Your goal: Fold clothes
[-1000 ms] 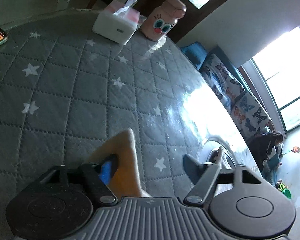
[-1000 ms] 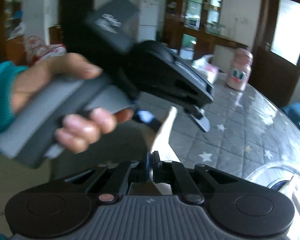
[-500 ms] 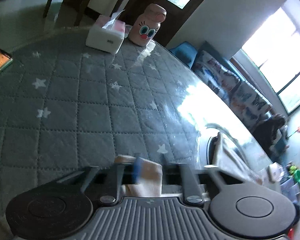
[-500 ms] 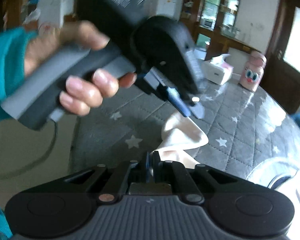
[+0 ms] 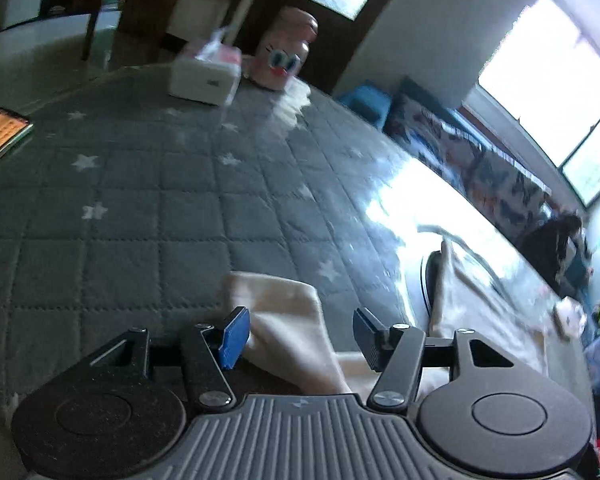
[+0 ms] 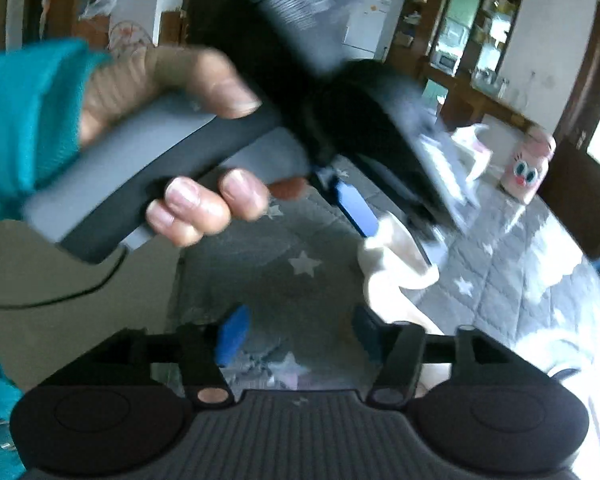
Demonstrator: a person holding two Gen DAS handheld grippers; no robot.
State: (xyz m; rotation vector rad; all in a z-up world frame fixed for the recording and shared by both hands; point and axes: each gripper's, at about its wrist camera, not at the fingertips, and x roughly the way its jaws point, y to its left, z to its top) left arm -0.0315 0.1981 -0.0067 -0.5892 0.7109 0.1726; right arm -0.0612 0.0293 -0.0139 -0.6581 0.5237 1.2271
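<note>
In the left wrist view, the left gripper has its jaws spread apart, and the cream cloth lies between them on the grey quilted table cover with white stars. Far back stand a tissue box and a pink bottle; a phone lies at the left edge.

In the right wrist view, the right gripper is also spread wide, grasping nothing. A hand in a teal sleeve holds the other tool above the cloth.
</note>
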